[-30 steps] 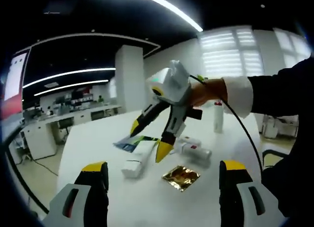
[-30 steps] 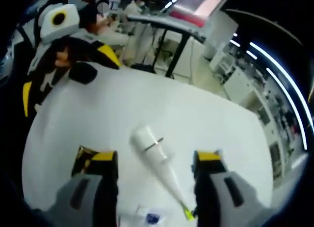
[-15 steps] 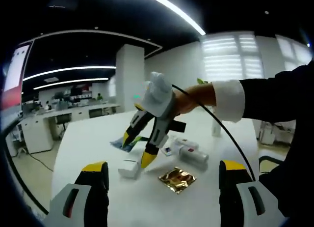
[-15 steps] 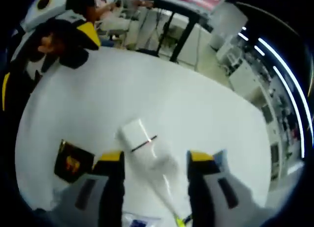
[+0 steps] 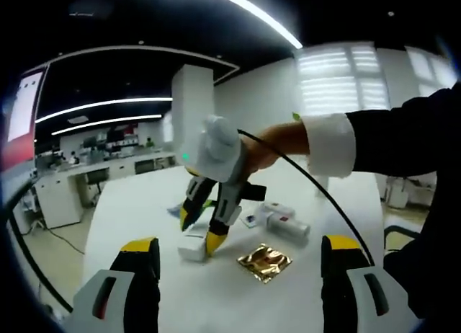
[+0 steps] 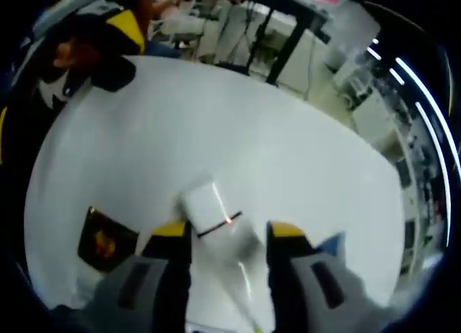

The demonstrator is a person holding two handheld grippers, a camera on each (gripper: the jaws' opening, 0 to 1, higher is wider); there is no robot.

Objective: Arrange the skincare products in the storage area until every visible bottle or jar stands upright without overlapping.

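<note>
White tube [image 6: 216, 225] now bracketed by right gripper [image 6: 220, 231], lower than a second ago.
Left gripper [image 5: 241, 250] wide and empty, near; jaws narrowed about the lying tube, mid-table, left of gold sachet [image 5: 264, 262]; ready to stand upright.

one white tube [image 6: 216, 228] lying between right jaws. one gold foil sachet [image 5: 264, 262] ahead of left jaws, between them. one white bottle [image 5: 291, 226] lying flat beyond. one small white box [image 5: 253, 218] beside it. two grippers.
</note>
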